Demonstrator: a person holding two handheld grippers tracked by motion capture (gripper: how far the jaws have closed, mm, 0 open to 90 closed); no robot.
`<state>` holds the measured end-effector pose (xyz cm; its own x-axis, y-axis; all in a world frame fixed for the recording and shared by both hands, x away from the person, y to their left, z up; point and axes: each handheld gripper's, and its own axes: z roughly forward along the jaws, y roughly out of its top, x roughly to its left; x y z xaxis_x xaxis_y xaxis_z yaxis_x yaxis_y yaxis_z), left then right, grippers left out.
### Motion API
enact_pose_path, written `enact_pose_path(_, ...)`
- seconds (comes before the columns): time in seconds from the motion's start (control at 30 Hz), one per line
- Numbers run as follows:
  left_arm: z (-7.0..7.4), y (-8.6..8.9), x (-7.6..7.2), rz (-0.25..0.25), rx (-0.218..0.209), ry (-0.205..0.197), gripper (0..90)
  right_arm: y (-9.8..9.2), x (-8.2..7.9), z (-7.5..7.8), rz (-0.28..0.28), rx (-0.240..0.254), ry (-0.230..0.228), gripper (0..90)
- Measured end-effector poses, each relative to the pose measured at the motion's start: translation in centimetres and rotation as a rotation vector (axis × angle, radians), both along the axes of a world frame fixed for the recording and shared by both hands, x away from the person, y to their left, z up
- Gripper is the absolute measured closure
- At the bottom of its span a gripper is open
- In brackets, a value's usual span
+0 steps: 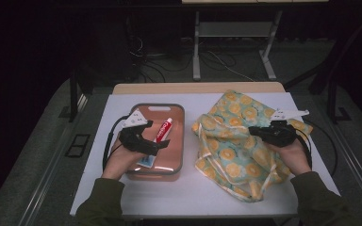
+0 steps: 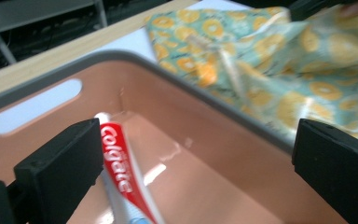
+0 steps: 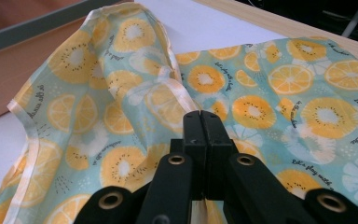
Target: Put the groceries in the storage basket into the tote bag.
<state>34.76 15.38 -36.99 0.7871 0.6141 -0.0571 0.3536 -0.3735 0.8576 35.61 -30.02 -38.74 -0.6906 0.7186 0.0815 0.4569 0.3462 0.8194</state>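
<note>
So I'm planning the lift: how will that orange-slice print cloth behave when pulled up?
The cloth is probably floppy: it lies crumpled in soft folds, so it would drape and sag. It likely feels light, looking thin. The right gripper, jaws together at a fold, may drag the rest along.

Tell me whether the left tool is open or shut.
Open. The left tool has its jaws wide apart, above the toothpaste tube lying in the bin.

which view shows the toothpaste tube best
The left gripper view: the toothpaste tube lies close up in the bin, its brand lettering readable. The high view shows the whole tube, small, beside the left gripper. The right gripper view looks at cloth.
</note>
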Motion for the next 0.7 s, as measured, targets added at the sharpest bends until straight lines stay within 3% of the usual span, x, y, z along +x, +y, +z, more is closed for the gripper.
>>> enact_pose_path(0.2, -0.9, -0.4, 1.6, 0.046, 0.084, 0.038, 8.3, 0.0, 0.0, 0.0, -0.001, -0.001, -0.001, 89.8)
enact_pose_path(0.33, -1.7, -1.2, 2.7, 0.083, 0.149, 0.083, 14.7, 0.0, 0.1, -0.1, -0.001, -0.003, 0.002, 89.8)
enact_pose_path(0.4, -2.3, -1.7, 3.1, 0.092, 0.152, 0.105, 16.1, 0.0, 0.0, -0.1, 0.001, -0.001, 0.001, 89.7)
enact_pose_path(0.6, -4.1, -2.1, 4.1, 0.123, 0.219, 0.183, 18.9, 0.2, 0.0, -0.1, 0.011, -0.006, -0.001, 89.8)
enact_pose_path(0.7, -4.5, -2.0, 4.4, 0.131, 0.213, 0.236, 21.0, 0.2, 0.0, -0.1, 0.010, -0.006, 0.001, 89.8)
